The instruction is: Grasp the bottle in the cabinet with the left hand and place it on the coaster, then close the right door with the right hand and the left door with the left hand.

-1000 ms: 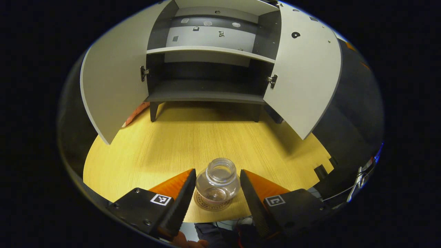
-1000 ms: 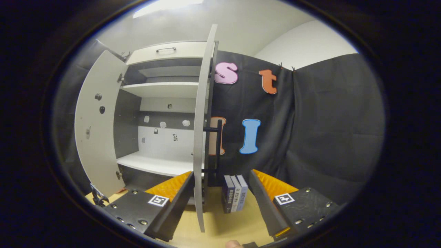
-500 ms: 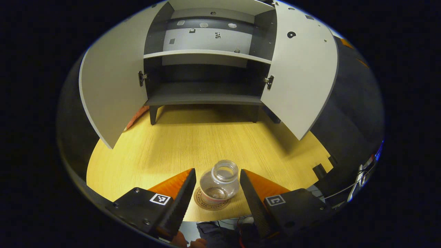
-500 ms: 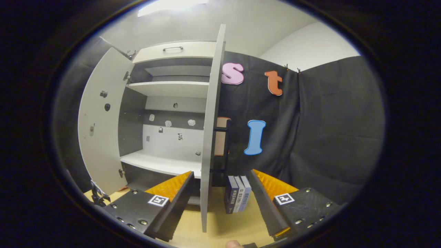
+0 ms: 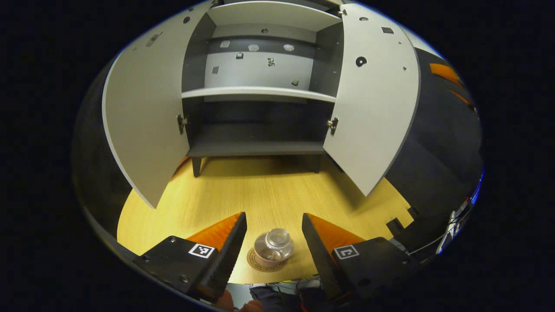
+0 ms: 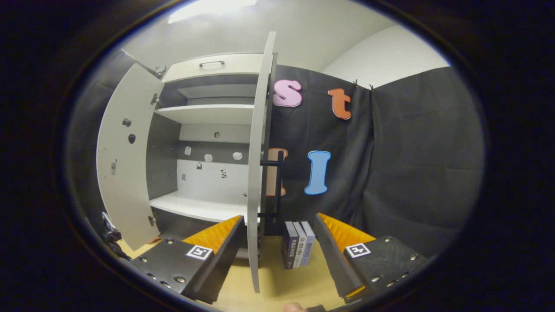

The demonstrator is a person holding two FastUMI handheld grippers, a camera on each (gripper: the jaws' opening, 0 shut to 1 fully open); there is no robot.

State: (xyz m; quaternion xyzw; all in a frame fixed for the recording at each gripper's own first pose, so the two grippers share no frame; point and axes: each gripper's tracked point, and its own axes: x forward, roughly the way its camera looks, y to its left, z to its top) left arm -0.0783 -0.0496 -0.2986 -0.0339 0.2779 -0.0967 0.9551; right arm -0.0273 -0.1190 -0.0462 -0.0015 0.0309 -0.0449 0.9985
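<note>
A small clear glass bottle stands upright on the round brown coaster near the wooden table's front edge. Above it, my left gripper is open, its orange fingers apart on either side and clear of the glass. The cabinet stands at the far side with both doors swung wide: left door, right door. In the right gripper view, the right door is seen edge-on, just in front of my open right gripper, which holds nothing. The left door stands farther off.
The wooden table spreads bare between coaster and cabinet. Several dark books stand upright on the table to the right of the cabinet. The cabinet's white shelf and grey lower shelf carry nothing.
My left gripper has lifted up and away from the bottle, which stays on the coaster and looks smaller now. The right gripper has swayed slightly sideways beside the right door's edge.
</note>
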